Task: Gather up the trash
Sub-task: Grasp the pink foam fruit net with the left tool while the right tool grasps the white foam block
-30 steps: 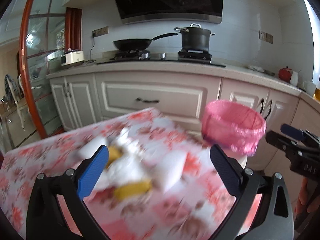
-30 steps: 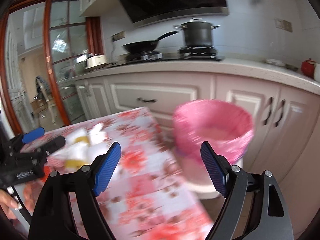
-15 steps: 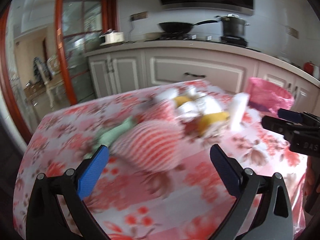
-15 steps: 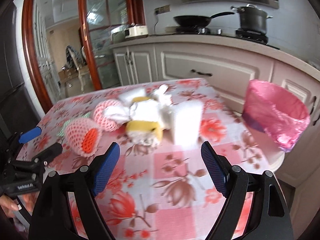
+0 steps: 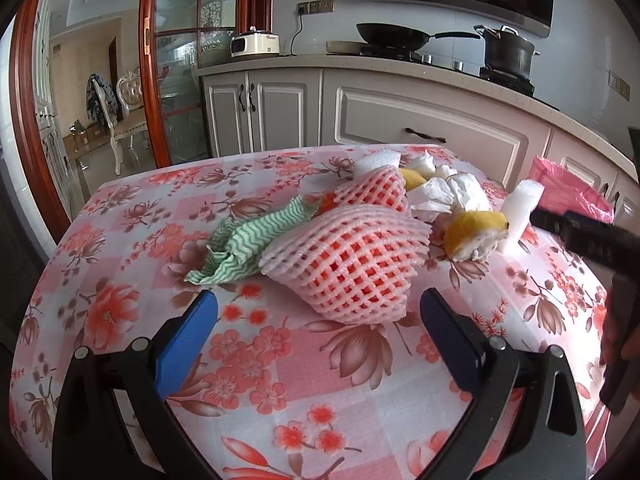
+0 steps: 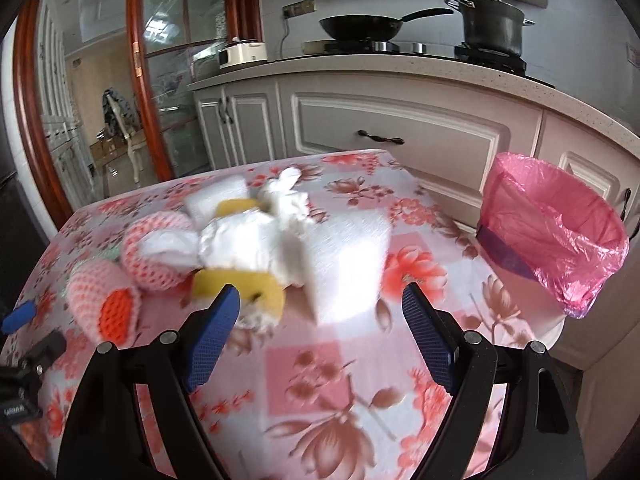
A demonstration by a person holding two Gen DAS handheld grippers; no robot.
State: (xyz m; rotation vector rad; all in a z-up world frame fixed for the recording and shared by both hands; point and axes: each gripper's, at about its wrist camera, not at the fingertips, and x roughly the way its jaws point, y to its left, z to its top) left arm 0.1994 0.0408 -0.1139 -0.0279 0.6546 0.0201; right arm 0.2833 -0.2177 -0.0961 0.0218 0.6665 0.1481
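Note:
A heap of trash lies on the flowered tablecloth [image 5: 280,380]: a pink foam fruit net [image 5: 352,256] nearest my left gripper, a second net [image 5: 374,192] behind it, a green-striped cloth [image 5: 248,244], crumpled white tissue [image 5: 448,192], yellow peel [image 5: 476,228] and a white foam block [image 5: 520,208]. My left gripper [image 5: 318,316] is open and empty just before the near net. My right gripper [image 6: 320,308] is open and empty just before the white foam block [image 6: 344,256] and yellow peel [image 6: 240,288]. The pink-lined bin [image 6: 552,236] stands off the table's right edge.
White kitchen cabinets [image 6: 400,136] and a counter with a wok [image 6: 360,26] and pot [image 6: 492,24] run behind the table. A glass door with a red frame [image 5: 180,72] is at the left. The table edge falls off beside the bin.
Both grippers swung left from the bin side and moved in low over the table toward the trash heap. Both stay open and empty.

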